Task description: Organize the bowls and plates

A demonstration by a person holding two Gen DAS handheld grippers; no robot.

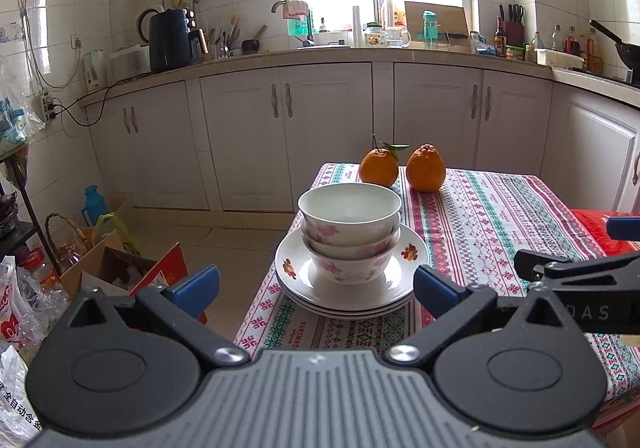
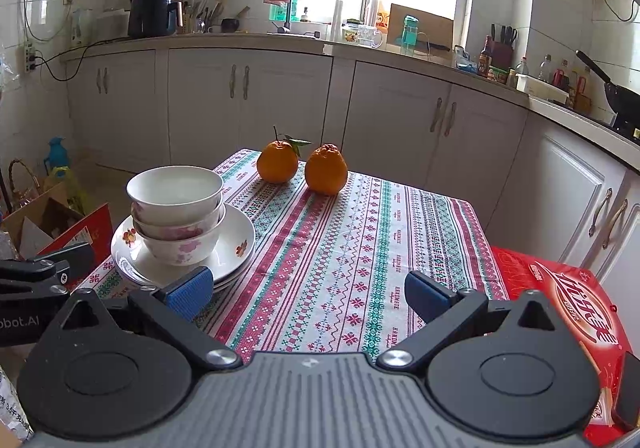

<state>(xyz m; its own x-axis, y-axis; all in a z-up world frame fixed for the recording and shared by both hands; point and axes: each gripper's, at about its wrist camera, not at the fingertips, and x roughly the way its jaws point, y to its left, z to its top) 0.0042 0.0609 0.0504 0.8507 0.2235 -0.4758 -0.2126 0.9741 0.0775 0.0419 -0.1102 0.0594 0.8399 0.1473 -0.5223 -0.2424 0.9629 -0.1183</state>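
Three white bowls with pink flowers [image 1: 349, 232] [image 2: 176, 209] are nested in a stack on a pile of white plates with fruit prints [image 1: 408, 266] [image 2: 236, 240]. The pile sits at the near left corner of the patterned tablecloth [image 1: 492, 232] [image 2: 352, 248]. My left gripper [image 1: 316, 290] hangs open just in front of the plates, its blue pads wide apart with nothing between them. My right gripper [image 2: 308, 294] is open over the bare cloth, to the right of the pile. Its left pad [image 2: 190, 290] overlaps the plates' rim in view.
Two oranges [image 1: 380, 167] [image 2: 326, 169] stand at the table's far edge. A red box [image 2: 568, 308] lies at the right side of the table. Cardboard boxes and bags [image 1: 120, 268] clutter the floor on the left. White cabinets [image 1: 280, 127] and a counter run behind.
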